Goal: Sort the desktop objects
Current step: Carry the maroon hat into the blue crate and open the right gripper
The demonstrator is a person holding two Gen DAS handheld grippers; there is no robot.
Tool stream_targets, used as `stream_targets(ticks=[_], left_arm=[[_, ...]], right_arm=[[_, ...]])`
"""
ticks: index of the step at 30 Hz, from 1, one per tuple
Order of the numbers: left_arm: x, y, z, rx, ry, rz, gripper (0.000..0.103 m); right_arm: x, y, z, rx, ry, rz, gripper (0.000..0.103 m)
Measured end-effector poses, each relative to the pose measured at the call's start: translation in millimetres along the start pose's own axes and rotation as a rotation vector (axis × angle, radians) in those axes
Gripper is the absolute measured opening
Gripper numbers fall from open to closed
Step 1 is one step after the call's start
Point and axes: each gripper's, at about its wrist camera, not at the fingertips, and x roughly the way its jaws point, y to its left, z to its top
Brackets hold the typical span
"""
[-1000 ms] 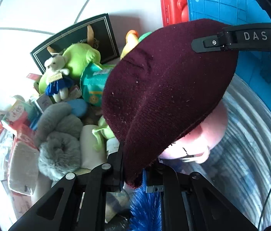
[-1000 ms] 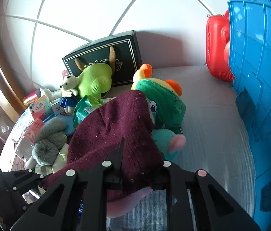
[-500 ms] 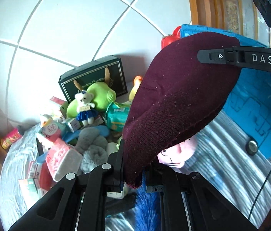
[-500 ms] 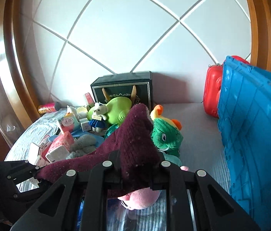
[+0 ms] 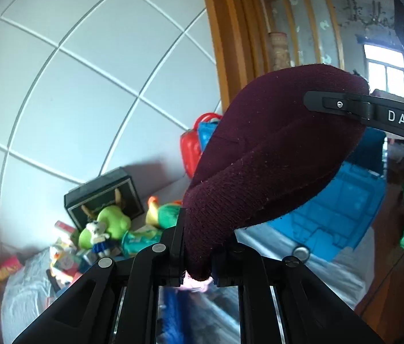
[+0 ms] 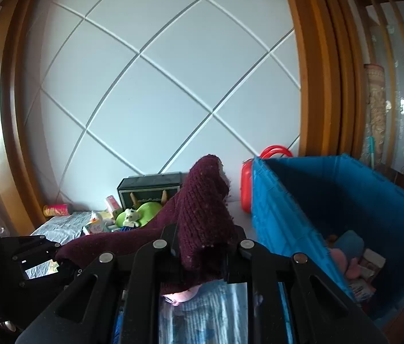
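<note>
My left gripper (image 5: 197, 255) is clamped on one edge of a dark maroon knitted wool beanie (image 5: 273, 154); my right gripper (image 6: 202, 253) is closed on the opposite edge, so the hat hangs stretched between the two, raised above the table. In the left view the hat fills the centre and hides much of the open blue plastic crate (image 5: 342, 197) behind it; a finger of the right gripper, marked DAS, crosses its far rim. In the right view the crate (image 6: 288, 223) stands just to the right of the hat, with a pink soft toy (image 6: 345, 261) and small packets on its floor. A red plastic case (image 6: 246, 189) stands against the crate's far side. To the left lies the unsorted pile: a lime-green plush (image 5: 113, 223), a small white bear in a blue skirt (image 5: 97, 233), a black framed box (image 5: 101, 197) leaning on the white panelled wall (image 6: 158, 86), cartons and a red can (image 6: 57, 209). Compared with one second ago, both grippers have risen: the pile looks smaller and lower, the hat has cleared the toys beneath, and the crate's interior has come into view
</note>
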Motion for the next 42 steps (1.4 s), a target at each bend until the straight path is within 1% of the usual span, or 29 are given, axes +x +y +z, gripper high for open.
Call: stream_targets(ticks=[2, 5, 7, 11, 16, 20, 24, 25, 27, 28, 29, 30, 31, 32, 33, 34, 35, 38, 42], left_arm=[[0.3, -19.9, 17.9, 0.013, -0.019, -0.03, 0.012], [6.3, -53.8, 45.3, 0.043, -0.042, -0.063, 0.012], [14.4, -76.1, 62.9, 0.043, -0.052, -0.086, 0.012], [38.8, -123.8, 94.4, 0.028, -0.061, -0.138, 0.012], [76.6, -186.7, 125.4, 0.042, -0.054, -0.16, 0.012], [106.8, -219.5, 148.0, 0.025, -0.032, -0.168, 0.012], [132.7, -247.7, 168.5, 0.036, -0.014, -0.156, 0.012], [137.1, -253.5, 172.5, 0.039, -0.008, -0.148, 0.014], [144.2, -264.8, 181.7, 0.037, 0.007, -0.122, 0.023], [147.5, -269.7, 186.2, 0.034, 0.015, -0.106, 0.04], [148.1, -272.0, 189.3, 0.024, 0.008, -0.09, 0.064], [148.5, -274.3, 192.3, 0.014, 0.0, -0.074, 0.073], [146.2, -275.7, 193.8, 0.011, -0.024, -0.061, 0.079], [145.0, -277.5, 194.8, 0.017, -0.043, -0.05, 0.079], [144.4, -277.8, 195.6, 0.024, -0.049, -0.046, 0.08], [145.0, -280.5, 197.1, 0.026, -0.044, -0.043, 0.08], [145.6, -283.3, 198.6, 0.028, -0.039, -0.04, 0.08], [143.7, -289.0, 199.1, 0.023, -0.035, -0.041, 0.08], [130.0, -282.5, 189.6, 0.01, -0.05, -0.06, 0.08]], right_arm=[[-21.7, -16.1, 10.0, 0.007, -0.032, -0.043, 0.017], [-45.1, -44.8, 21.9, 0.025, -0.065, -0.094, 0.017], [-57.4, -67.9, 27.6, 0.037, -0.081, -0.123, 0.017], [-73.4, -120.9, 36.4, 0.057, -0.083, -0.175, 0.017], [-79.6, -191.9, 43.7, 0.075, -0.068, -0.231, 0.017], [-72.6, -249.5, 46.2, 0.118, -0.038, -0.242, 0.017], [-61.1, -293.7, 46.7, 0.146, -0.019, -0.253, 0.017], [-56.6, -304.3, 47.8, 0.156, -0.013, -0.254, 0.017], [-43.4, -324.4, 49.9, 0.174, 0.015, -0.26, 0.018], [-36.3, -334.0, 50.9, 0.18, 0.034, -0.271, 0.02], [-30.4, -342.6, 52.3, 0.184, 0.048, -0.291, 0.027], [-26.8, -349.5, 53.9, 0.184, 0.055, -0.311, 0.037], [-24.8, -354.9, 55.4, 0.18, 0.056, -0.329, 0.044], [-24.9, -358.4, 56.7, 0.172, 0.051, -0.347, 0.06], [-26.7, -359.7, 57.7, 0.164, 0.037, -0.36, 0.073], [-29.2, -359.5, 58.3, 0.155, 0.02, -0.369, 0.077], [-31.1, -359.1, 59.1, 0.149, 0.009, -0.374, 0.078], [-35.5, -356.4, 61.4, 0.139, -0.003, -0.365, 0.078], [-46.8, -344.8, 58.4, 0.125, -0.02, -0.372, 0.078]])
